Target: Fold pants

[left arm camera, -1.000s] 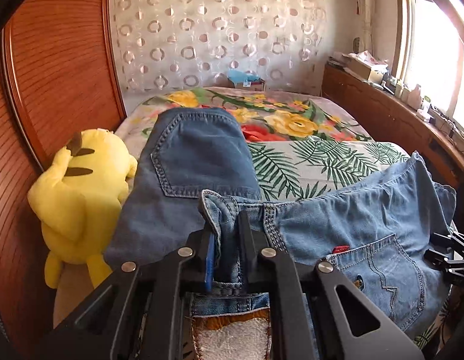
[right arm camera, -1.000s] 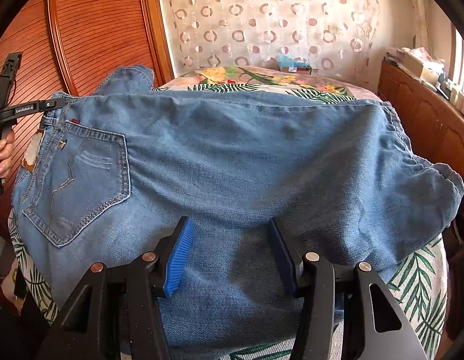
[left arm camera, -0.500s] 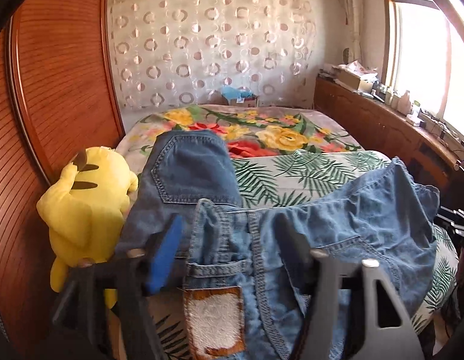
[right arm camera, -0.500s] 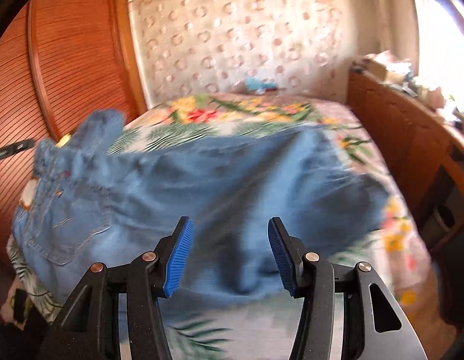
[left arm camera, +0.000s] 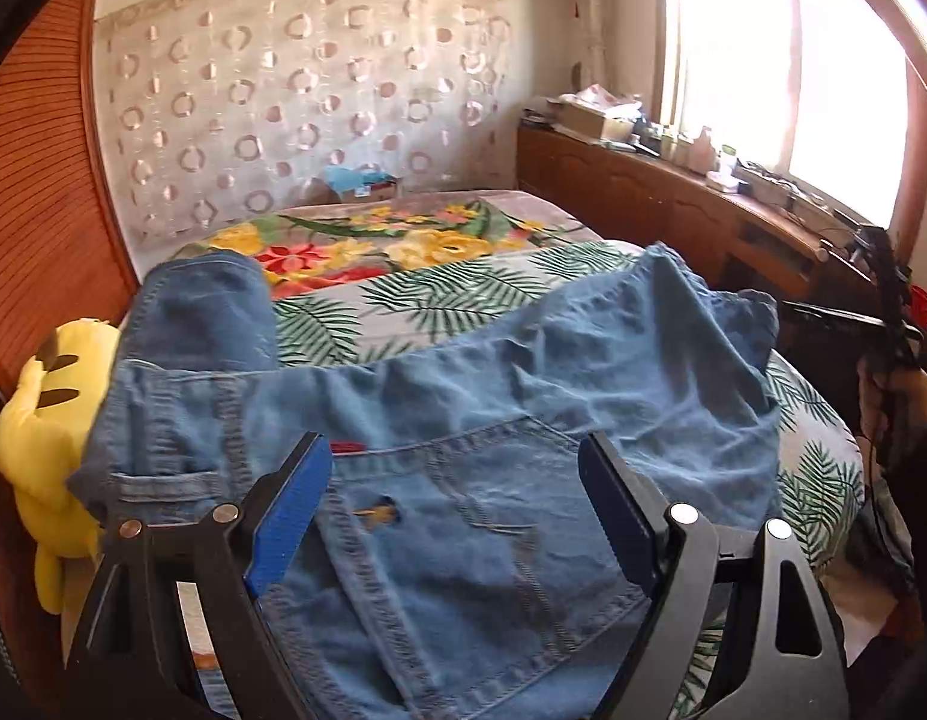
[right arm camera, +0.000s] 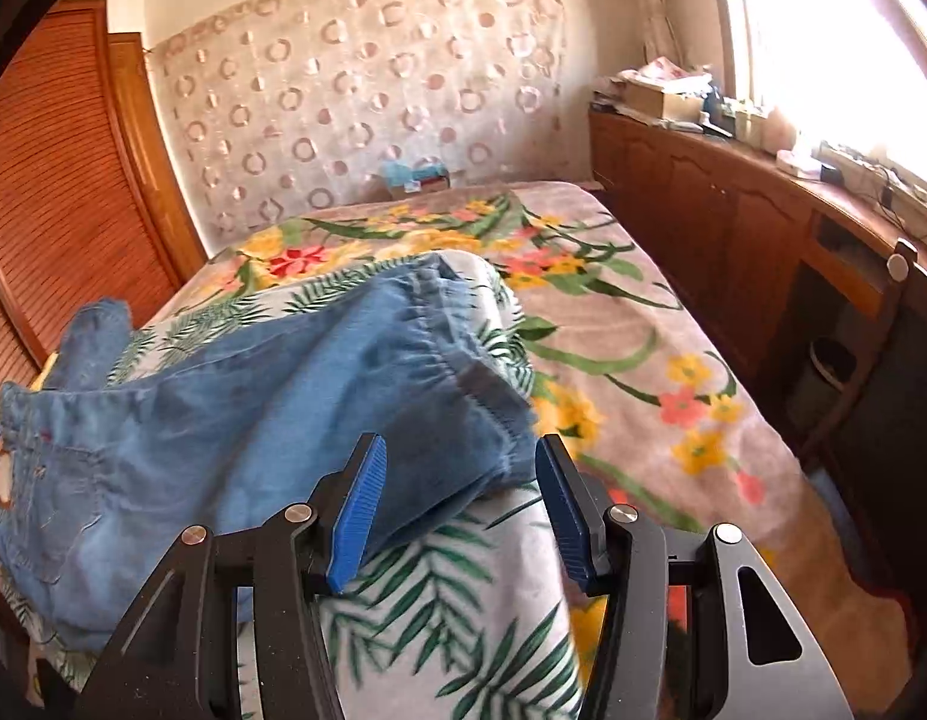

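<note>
**Blue jeans lie loose on the bed, both grippers let go**

The faded blue denim pants (left arm camera: 463,420) lie folded over on the bed with the leafy and flowery blanket (left arm camera: 463,294). They sit near the front edge, with the waist end toward the wooden wall side and the leg cuffs toward the window side.

The left gripper (left arm camera: 463,516) hangs over the back pocket. Its jaws have just been opening, and now they stand wide apart. The pocket shows in the gap between them, but the blue pad (left arm camera: 289,510) and the dark pad do not press on the cloth.

The right gripper (right arm camera: 457,498) points down at the bed too. Its two blue pads (right arm camera: 355,510) are spread apart with nothing squeezed between them. The gathered cuff of the pants (right arm camera: 463,396) shows in the gap between the fingers, not pinched by them.

A yellow plush toy (left arm camera: 43,438) sits just beside the waist end of the pants, against the red-brown wooden slat wall (left arm camera: 37,180).
</note>
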